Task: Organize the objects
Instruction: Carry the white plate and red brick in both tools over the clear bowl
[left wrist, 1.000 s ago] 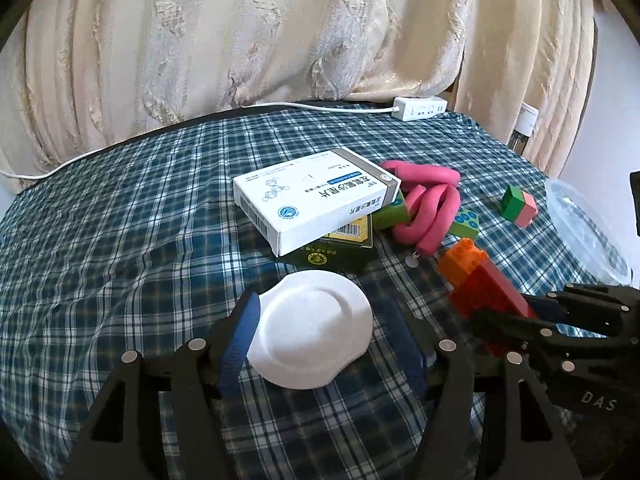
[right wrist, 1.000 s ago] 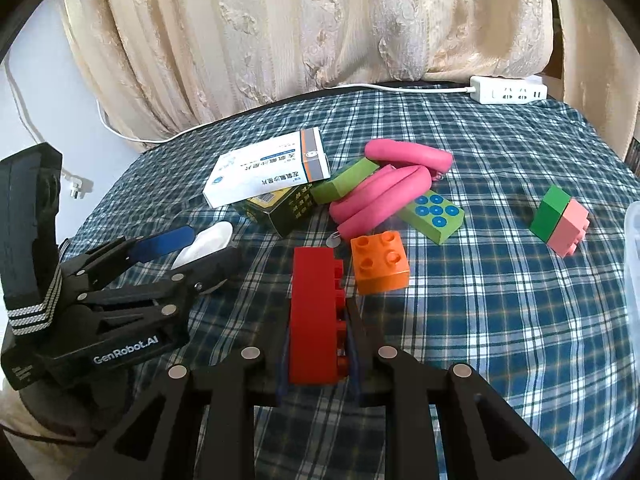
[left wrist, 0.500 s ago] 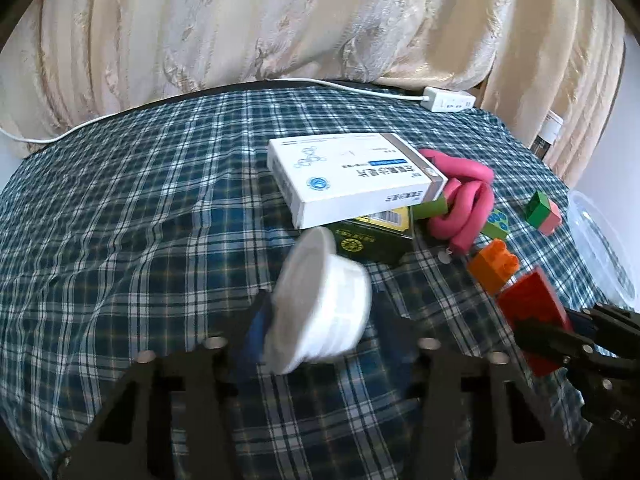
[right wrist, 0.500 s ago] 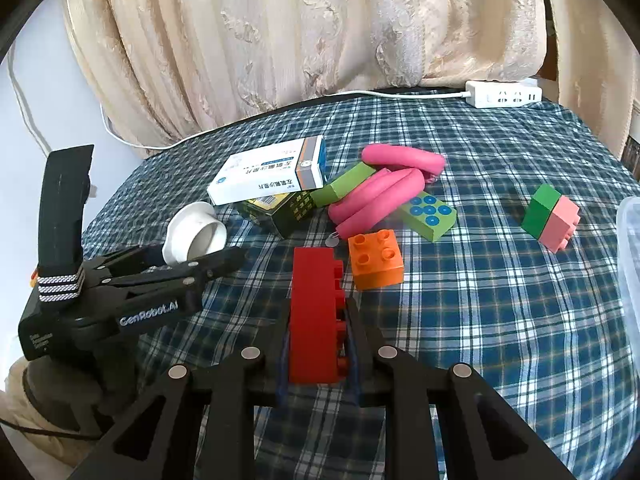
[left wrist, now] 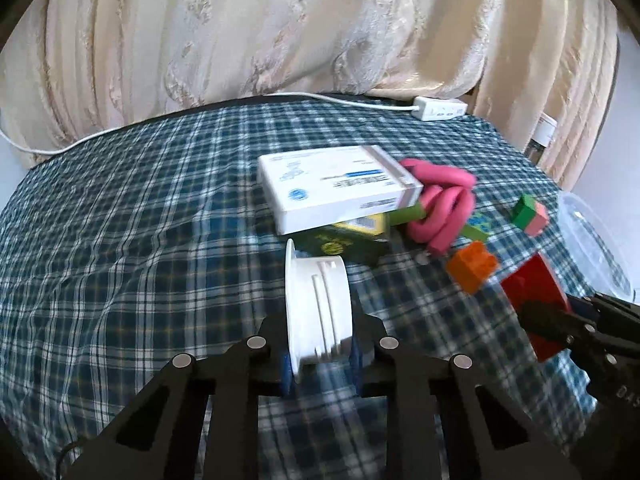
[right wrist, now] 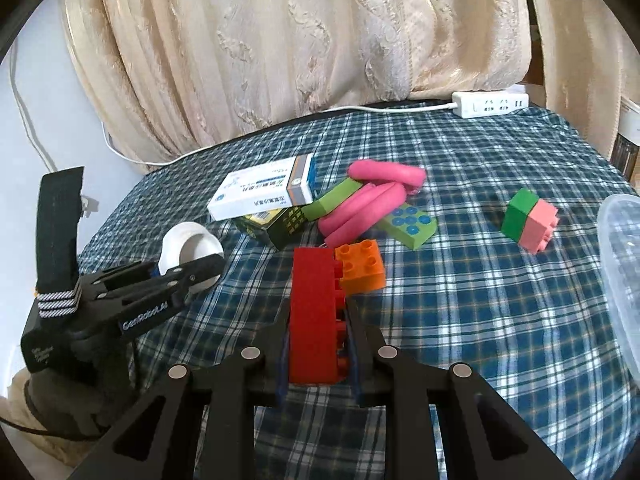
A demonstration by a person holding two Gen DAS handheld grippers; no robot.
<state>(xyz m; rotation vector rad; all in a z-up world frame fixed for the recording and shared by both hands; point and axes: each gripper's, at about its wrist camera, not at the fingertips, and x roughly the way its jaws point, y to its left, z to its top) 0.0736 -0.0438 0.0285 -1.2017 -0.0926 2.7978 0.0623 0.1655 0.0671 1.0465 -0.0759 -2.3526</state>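
Note:
My left gripper (left wrist: 320, 360) is shut on a white plastic lid (left wrist: 318, 308), held on edge above the plaid cloth; it shows in the right wrist view (right wrist: 192, 246) too. My right gripper (right wrist: 318, 354) is shut on a long red brick (right wrist: 314, 312), lifted over the cloth; the brick also shows in the left wrist view (left wrist: 534, 300). A pile lies at mid-table: a white medicine box (right wrist: 264, 194) on a dark green box (right wrist: 276, 226), a pink foam loop (right wrist: 372, 200), a green studded brick (right wrist: 410, 226) and an orange brick (right wrist: 360, 266).
A green-and-pink block (right wrist: 528, 216) sits to the right. A clear plastic container (right wrist: 624, 272) stands at the right edge. A white power strip (right wrist: 490, 104) and its cable lie at the table's far edge, before a cream curtain (right wrist: 320, 40).
My left gripper closed on the white lid, lifted it off the cloth and turned it on edge. My right gripper kept hold of the red brick and raised it slightly.

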